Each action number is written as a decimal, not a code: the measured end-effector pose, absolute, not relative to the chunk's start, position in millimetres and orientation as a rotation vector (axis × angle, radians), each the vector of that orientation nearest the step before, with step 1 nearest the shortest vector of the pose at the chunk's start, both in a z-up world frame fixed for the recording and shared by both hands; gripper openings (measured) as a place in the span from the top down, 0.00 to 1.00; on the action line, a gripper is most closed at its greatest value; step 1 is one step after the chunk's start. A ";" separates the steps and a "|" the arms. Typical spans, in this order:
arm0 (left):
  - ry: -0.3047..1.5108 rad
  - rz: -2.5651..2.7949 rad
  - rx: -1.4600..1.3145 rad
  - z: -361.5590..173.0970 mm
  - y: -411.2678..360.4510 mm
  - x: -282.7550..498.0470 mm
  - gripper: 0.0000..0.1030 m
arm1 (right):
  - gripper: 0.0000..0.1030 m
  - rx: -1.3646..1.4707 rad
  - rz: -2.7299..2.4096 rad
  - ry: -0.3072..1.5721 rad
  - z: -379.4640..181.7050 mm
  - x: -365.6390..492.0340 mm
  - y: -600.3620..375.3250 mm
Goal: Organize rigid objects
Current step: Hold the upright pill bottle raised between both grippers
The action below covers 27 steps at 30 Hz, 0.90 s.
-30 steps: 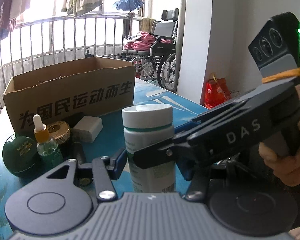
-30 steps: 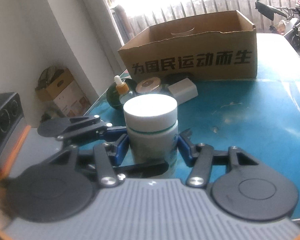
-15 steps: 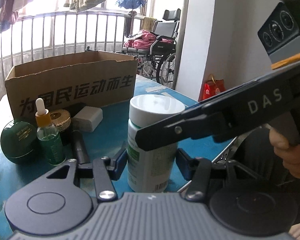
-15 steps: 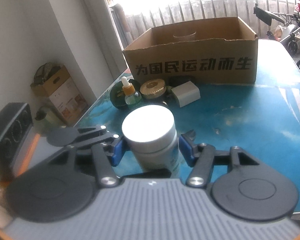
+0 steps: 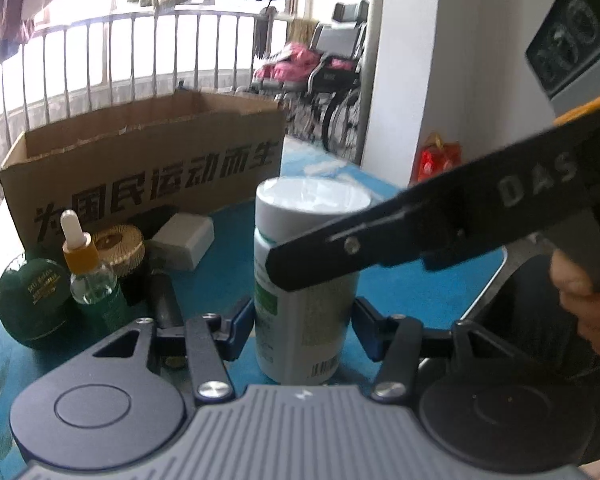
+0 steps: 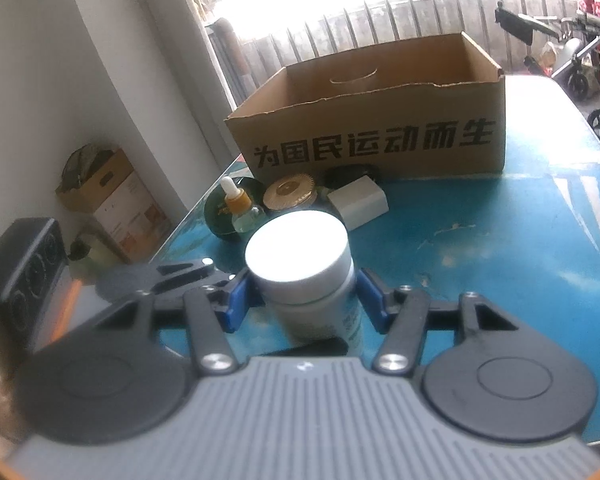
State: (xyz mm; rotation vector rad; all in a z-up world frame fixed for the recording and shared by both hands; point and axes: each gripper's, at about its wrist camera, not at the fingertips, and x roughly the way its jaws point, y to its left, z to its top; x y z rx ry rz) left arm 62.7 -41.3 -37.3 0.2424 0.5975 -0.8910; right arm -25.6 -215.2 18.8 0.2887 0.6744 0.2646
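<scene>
The right gripper [image 6: 306,294] clamps a white-capped pill bottle [image 6: 300,258] just under its cap, blue pads pressing both sides; the left gripper [image 5: 303,322] also brackets the bottle low down, its left pad touching, its right pad seemingly just clear, so I cannot tell whether it grips. The bottle appears lifted off the blue table [image 6: 520,240], near the table's front edge. Beyond stand a dropper bottle [image 6: 240,208], other small items and the open cardboard box [image 6: 380,128]. Keep the bottle upright, carry it over the box wall, then lower before releasing.
</scene>
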 end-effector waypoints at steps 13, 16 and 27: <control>0.660 -0.881 0.211 -47.6 -46.9 77.2 0.46 | 0.44 0.301 0.271 0.715 19.6 -19.3 -213.2; 0.663 -0.884 0.218 -46.8 -48.4 75.1 0.46 | 0.44 0.305 0.266 0.726 20.7 -18.4 -214.1; 0.674 -0.886 0.227 -46.5 -53.4 80.3 0.45 | 0.45 0.311 0.263 0.718 24.3 -20.4 -215.5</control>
